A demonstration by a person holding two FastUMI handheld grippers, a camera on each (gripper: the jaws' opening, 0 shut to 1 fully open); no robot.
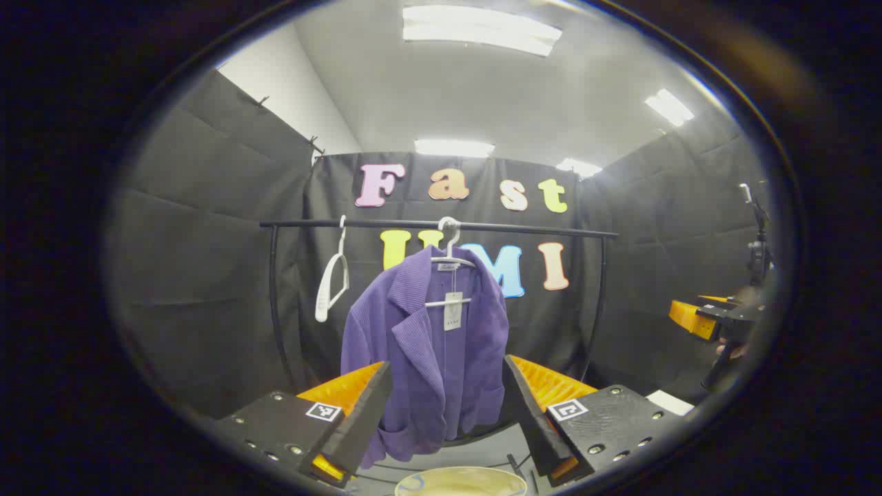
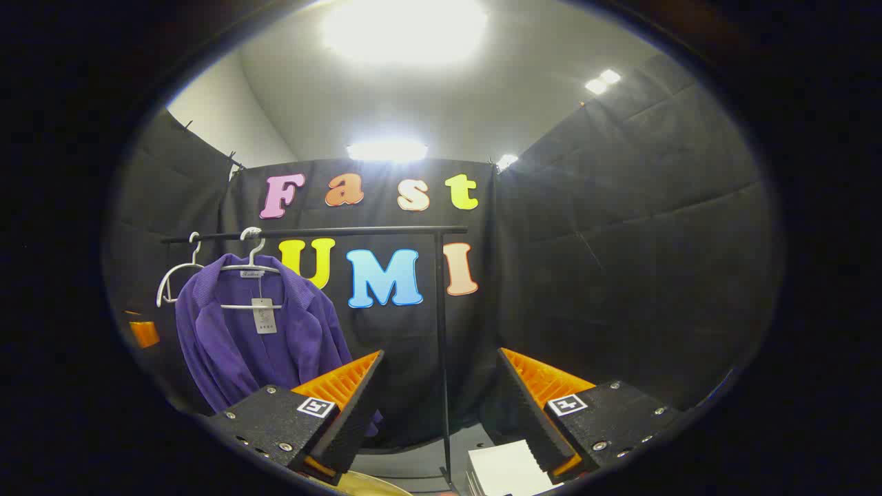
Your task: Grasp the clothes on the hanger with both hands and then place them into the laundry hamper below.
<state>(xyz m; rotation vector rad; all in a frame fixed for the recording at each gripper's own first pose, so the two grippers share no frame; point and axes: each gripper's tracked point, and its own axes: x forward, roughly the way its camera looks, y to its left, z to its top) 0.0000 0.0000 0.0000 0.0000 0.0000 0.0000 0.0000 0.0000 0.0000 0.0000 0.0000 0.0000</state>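
A purple jacket (image 1: 427,351) hangs on a white hanger (image 1: 449,258) from the black rail (image 1: 537,229), a tag at its collar. My left gripper (image 1: 446,406) stands open in front of it, short of the cloth, the jacket framed between its fingers. Below it shows the pale rim of the laundry hamper (image 1: 460,481). In the right gripper view the jacket (image 2: 255,344) hangs at the left, and my right gripper (image 2: 437,406) is open, pointing at the rail's right post (image 2: 441,344). The right gripper (image 1: 716,320) also appears at the far right of the left gripper view.
An empty white hanger (image 1: 332,279) hangs left of the jacket on the rail. The rack's curved left leg (image 1: 274,310) and right post (image 1: 601,303) stand to either side. A white box (image 2: 506,468) lies low by the right gripper. Black cloth walls enclose the booth.
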